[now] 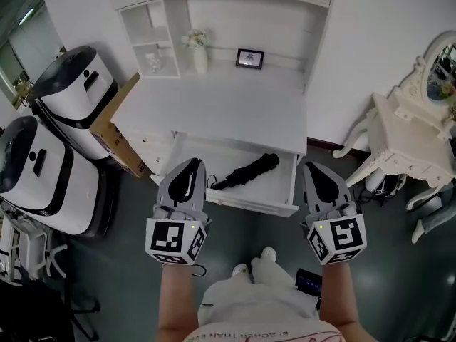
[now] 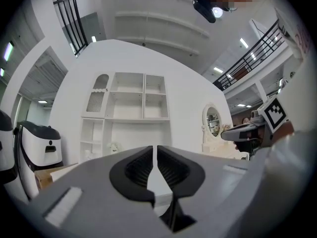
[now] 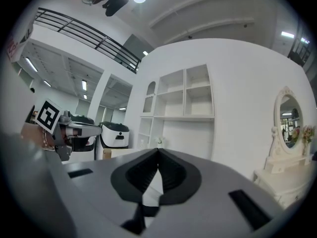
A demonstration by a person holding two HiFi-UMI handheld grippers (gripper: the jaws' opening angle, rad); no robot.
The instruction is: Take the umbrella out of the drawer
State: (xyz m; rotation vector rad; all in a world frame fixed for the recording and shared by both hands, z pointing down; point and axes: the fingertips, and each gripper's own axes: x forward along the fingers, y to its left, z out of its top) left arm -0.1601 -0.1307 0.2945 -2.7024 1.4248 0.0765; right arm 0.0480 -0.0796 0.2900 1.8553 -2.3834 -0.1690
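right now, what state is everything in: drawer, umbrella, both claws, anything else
drawer: pulled open
umbrella: folded, lying inside the drawer, not gripped
left claw: shut, empty
right claw: shut, empty
picture frame: standing upright

White desk (image 1: 214,112), vase (image 1: 199,57) and picture frame (image 1: 250,58) on top, black umbrella (image 1: 248,171) in open drawer (image 1: 249,204)

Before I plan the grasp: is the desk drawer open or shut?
Open. The drawer is pulled out from under the desk top, and the folded black umbrella lies inside it.
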